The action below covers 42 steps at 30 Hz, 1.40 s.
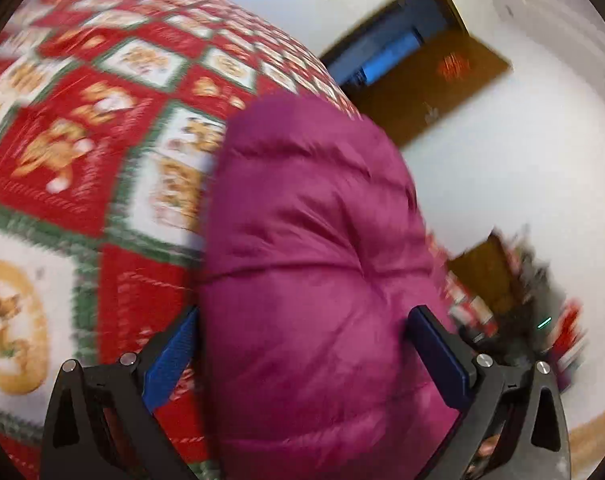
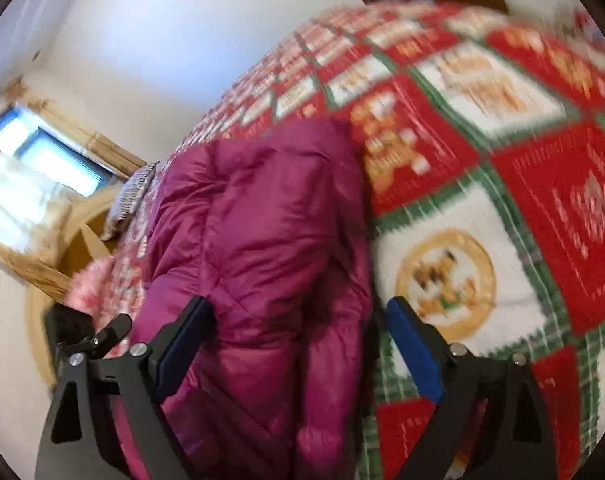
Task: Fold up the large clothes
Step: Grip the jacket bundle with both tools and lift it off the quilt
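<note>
Both tools have a wide bite on the magenta puffer jacket [image 1: 302, 260]: left tool [image 1: 302, 320] and right tool [image 2: 298, 312], jaws spread around the padding. Jacket runs lengthwise up mid-frame, over the Christmas quilt [image 1: 82, 140] on the bed.

Bed covered by a patchwork quilt [image 1: 102, 128] of red and white squares framed in green, the squares bearing gingerbread-coloured figures and, on some white patches, a round tan medallion; the pattern is smeared by motion blur in both views; a magenta quilted puffer jacket [image 1: 314, 264] lies directly on the quilt, bunched into a thick, padded mass with stitched channels visible across its surface; in the right wrist view the same jacket [image 2: 262, 248] rests near the bed's left edge; a grey striped pillow [image 2: 132, 194] lies at the far end of the quilt [image 2: 482, 168].
</note>
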Each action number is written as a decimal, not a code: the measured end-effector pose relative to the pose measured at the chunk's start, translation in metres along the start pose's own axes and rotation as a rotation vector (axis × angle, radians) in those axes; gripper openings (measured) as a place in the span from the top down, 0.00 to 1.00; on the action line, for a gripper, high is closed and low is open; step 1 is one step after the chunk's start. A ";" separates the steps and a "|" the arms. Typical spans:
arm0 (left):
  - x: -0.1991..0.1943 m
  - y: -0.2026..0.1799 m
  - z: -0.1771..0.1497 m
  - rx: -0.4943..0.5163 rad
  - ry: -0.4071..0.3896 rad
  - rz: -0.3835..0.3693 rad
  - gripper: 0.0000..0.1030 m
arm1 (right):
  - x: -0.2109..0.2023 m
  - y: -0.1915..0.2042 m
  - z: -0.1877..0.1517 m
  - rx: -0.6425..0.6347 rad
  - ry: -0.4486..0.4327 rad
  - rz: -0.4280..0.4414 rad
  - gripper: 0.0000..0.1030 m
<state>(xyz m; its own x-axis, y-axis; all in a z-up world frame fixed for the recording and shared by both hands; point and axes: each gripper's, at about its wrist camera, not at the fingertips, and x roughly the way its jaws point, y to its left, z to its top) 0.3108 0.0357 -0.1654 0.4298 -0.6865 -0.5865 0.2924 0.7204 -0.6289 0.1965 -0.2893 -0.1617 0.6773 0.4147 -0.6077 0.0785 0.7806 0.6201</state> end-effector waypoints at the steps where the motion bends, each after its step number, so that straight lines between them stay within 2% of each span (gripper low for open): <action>1: 0.004 -0.007 -0.002 0.050 -0.002 -0.006 0.01 | 0.007 0.010 -0.003 -0.046 0.011 -0.007 0.07; 2: 0.007 -0.009 -0.004 0.070 -0.002 -0.011 0.01 | 0.010 0.015 -0.005 -0.065 0.020 -0.010 0.07; 4: 0.009 -0.007 -0.006 0.068 -0.015 -0.020 0.01 | 0.019 0.029 -0.011 -0.108 0.034 0.001 0.13; 5: 0.009 -0.007 -0.006 0.072 -0.013 -0.021 0.01 | 0.022 0.035 -0.014 -0.117 0.044 0.017 0.21; 7: 0.012 -0.010 -0.006 0.117 0.014 -0.017 0.02 | 0.024 0.041 -0.018 -0.132 0.035 -0.007 0.28; 9: 0.010 -0.014 -0.010 0.134 0.020 -0.015 0.09 | 0.023 0.047 -0.023 -0.140 0.036 -0.015 0.43; 11: 0.003 -0.014 -0.016 0.120 0.014 -0.028 0.17 | 0.016 0.056 -0.028 -0.162 0.038 -0.041 0.51; 12: -0.002 -0.016 -0.021 0.108 0.009 -0.038 0.18 | 0.010 0.063 -0.031 -0.189 0.035 -0.058 0.56; 15: -0.012 -0.026 -0.035 0.099 0.014 -0.070 0.19 | -0.013 0.072 -0.039 -0.212 0.018 -0.072 0.62; 19: -0.022 -0.048 -0.046 0.099 0.028 -0.161 0.19 | -0.052 0.062 -0.045 -0.167 -0.026 -0.039 0.64; 24: -0.023 -0.109 -0.042 0.188 0.020 -0.257 0.19 | -0.112 0.060 -0.042 -0.155 -0.136 -0.052 0.64; 28: -0.004 -0.171 -0.035 0.244 0.029 -0.356 0.19 | -0.171 0.046 -0.030 -0.150 -0.240 -0.099 0.64; 31: 0.024 -0.212 -0.034 0.290 0.050 -0.400 0.19 | -0.210 0.027 -0.018 -0.154 -0.298 -0.169 0.64; 36: 0.079 -0.272 -0.040 0.335 0.099 -0.389 0.19 | -0.244 -0.013 -0.004 -0.145 -0.340 -0.300 0.64; 39: 0.113 -0.299 -0.046 0.358 0.125 -0.329 0.19 | -0.248 -0.044 0.008 -0.119 -0.338 -0.362 0.64; 42: 0.146 -0.315 -0.055 0.374 0.160 -0.231 0.19 | -0.239 -0.080 0.019 -0.079 -0.308 -0.388 0.65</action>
<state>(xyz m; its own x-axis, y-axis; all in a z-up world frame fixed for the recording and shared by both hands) 0.2340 -0.2970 -0.0810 0.1891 -0.8186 -0.5423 0.6651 0.5131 -0.5426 0.0419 -0.4596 -0.0566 0.7948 -0.0613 -0.6038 0.3197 0.8879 0.3307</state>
